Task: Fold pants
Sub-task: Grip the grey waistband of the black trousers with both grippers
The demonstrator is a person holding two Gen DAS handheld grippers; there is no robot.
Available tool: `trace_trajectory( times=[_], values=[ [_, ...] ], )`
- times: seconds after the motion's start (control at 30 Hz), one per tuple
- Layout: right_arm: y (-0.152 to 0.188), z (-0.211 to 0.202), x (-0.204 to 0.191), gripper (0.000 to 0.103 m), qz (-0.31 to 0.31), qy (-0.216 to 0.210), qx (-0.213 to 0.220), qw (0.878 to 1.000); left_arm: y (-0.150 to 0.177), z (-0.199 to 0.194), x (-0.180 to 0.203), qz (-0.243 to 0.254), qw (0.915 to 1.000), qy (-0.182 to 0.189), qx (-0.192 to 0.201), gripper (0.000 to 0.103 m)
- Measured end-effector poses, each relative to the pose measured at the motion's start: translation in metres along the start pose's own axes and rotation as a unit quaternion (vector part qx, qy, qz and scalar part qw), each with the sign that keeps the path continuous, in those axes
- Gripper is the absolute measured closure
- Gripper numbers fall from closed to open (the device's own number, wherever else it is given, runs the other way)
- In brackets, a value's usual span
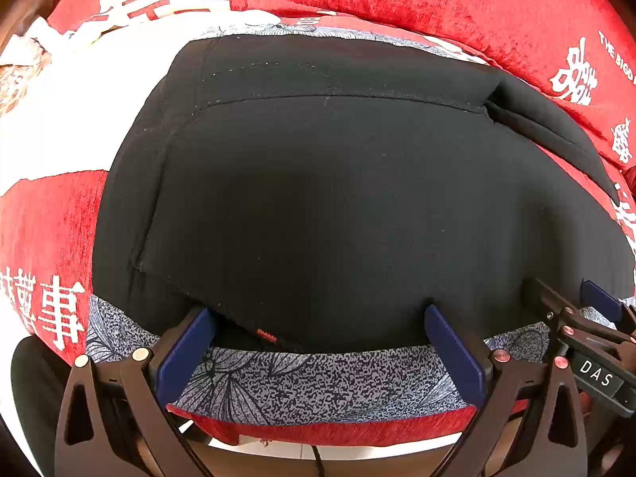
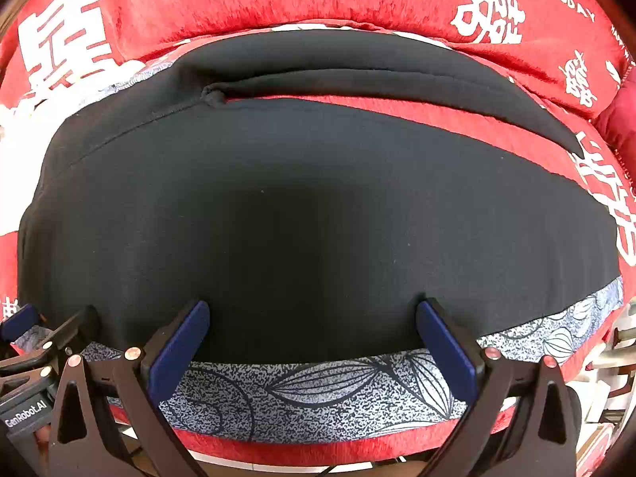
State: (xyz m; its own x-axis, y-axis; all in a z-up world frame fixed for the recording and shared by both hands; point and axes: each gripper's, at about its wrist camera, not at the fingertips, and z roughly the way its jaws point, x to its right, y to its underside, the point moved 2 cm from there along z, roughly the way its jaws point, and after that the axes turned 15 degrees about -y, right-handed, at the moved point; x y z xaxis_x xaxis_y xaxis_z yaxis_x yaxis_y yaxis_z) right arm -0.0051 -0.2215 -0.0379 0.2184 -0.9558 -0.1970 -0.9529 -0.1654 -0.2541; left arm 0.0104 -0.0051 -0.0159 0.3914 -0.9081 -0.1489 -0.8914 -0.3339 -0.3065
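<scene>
Left claw [image 1: 320, 338] stands spread wide and empty, its tips just at the near hem of the black pants [image 1: 338, 198]. Right claw [image 2: 312, 334] is likewise fully spread, holding nothing, tips at the same near edge. Judgement: to do this step well, each claw should take the near edge through all its layers, level with its partner, then carry it toward 12 o'clock evenly to keep the crease straight.

The pants lie flat on the red bed cover [image 2: 238, 4], across its grey patterned band [image 2: 318, 393]. One leg [image 2: 377, 75] splays away at 1 o'clock. Fabric appears soft and matte, with stitched seams.
</scene>
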Motion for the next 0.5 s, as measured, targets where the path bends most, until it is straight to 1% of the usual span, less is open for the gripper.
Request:
trace_trajectory(
  times=[0.07, 0.17, 0.3, 0.33, 0.43, 0.47, 0.5],
  values=[
    [0.001, 0.001, 0.002, 0.0, 0.0, -0.001, 0.0, 1.0, -0.002, 0.001, 0.001, 0.0, 1.0, 0.001, 0.0, 0.0],
    [-0.004, 0.002, 0.003, 0.0, 0.0, -0.001, 0.0, 1.0, 0.004, 0.0, -0.004, -0.001, 1.0, 0.003, 0.004, 0.0],
    [-0.013, 0.005, 0.005, 0.0, 0.001, -0.001, -0.003, 1.0, 0.002, 0.0, -0.004, -0.006, 0.9999, 0.004, 0.007, 0.0],
    [0.002, 0.003, 0.001, 0.0, -0.001, 0.0, 0.0, 1.0, 0.002, 0.0, -0.003, -0.005, 1.0, 0.002, 0.007, 0.0],
    [-0.002, 0.005, 0.002, 0.0, -0.001, 0.001, -0.001, 1.0, -0.003, 0.002, -0.002, -0.003, 1.0, 0.002, 0.001, 0.0],
    [0.006, 0.002, 0.001, 0.0, -0.001, 0.001, 0.002, 1.0, -0.004, 0.002, -0.001, -0.001, 1.0, 0.002, 0.001, 0.0],
    [0.008, 0.002, 0.0, 0.0, -0.002, 0.002, 0.002, 1.0, 0.006, -0.001, -0.009, 0.0, 1.0, 0.003, 0.003, 0.0]
  ],
)
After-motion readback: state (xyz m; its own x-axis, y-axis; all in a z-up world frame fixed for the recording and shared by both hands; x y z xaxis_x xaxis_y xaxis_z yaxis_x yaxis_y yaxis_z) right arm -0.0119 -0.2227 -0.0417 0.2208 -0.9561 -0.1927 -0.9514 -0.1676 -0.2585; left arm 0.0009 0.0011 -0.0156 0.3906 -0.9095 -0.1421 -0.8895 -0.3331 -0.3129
